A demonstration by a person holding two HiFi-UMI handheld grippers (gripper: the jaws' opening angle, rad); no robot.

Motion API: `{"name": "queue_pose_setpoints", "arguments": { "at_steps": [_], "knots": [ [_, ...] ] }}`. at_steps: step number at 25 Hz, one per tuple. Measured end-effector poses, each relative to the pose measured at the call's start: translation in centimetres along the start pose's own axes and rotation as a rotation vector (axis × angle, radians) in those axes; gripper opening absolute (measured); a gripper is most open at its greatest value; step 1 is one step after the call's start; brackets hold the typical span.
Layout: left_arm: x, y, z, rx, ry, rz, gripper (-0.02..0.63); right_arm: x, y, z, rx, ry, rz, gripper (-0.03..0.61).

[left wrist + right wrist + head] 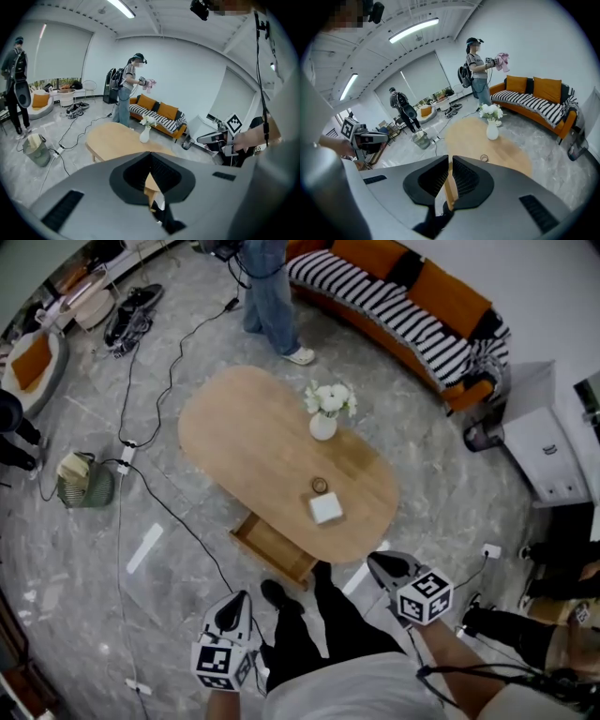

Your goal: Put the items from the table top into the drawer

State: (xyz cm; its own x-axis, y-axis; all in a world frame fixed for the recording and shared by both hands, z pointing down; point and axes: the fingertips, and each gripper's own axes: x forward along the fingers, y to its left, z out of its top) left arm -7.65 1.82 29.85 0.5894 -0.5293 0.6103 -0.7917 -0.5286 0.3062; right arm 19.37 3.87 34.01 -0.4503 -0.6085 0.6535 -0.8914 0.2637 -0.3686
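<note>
An oval wooden table (253, 442) bears a white vase of flowers (323, 418), a small brown ring-shaped item (320, 486) and a white square box (325, 508). Under its near edge a wooden drawer (274, 552) stands pulled out. My left gripper (238, 599) hovers low, near the drawer's left, jaws together and empty. My right gripper (377, 560) hangs off the table's near right end, jaws also together with nothing between them. In the right gripper view the vase (492, 129) and the ring item (484, 158) lie beyond my right gripper (450, 159). The left gripper view shows my left gripper (150, 154) facing the vase (145, 134).
A person in jeans (272, 296) stands beyond the table. An orange sofa with a striped blanket (412, 306) curves along the back right. Cables (169, 381) and a green bin (84, 482) lie on the floor at left. A white cabinet (548, 456) stands at right.
</note>
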Motion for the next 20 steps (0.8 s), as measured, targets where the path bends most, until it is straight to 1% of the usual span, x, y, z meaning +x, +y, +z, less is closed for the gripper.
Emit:
{"name": "queue_pose_setpoints", "arguments": {
  "at_steps": [4,12,20],
  "knots": [
    [1.6,0.0,-0.1,-0.023,0.007,0.032,0.000,1.7,-2.1,-0.1,-0.005,0.036,0.018,0.047],
    [5.5,0.0,-1.2,-0.060,0.007,0.058,0.000,6.0,-5.4,-1.3,-0.014,0.107,0.064,0.048],
    [9.1,0.1,-3.5,-0.088,0.002,0.074,0.000,9.1,-7.6,-3.1,-0.007,0.158,0.100,0.048]
  ]
}}
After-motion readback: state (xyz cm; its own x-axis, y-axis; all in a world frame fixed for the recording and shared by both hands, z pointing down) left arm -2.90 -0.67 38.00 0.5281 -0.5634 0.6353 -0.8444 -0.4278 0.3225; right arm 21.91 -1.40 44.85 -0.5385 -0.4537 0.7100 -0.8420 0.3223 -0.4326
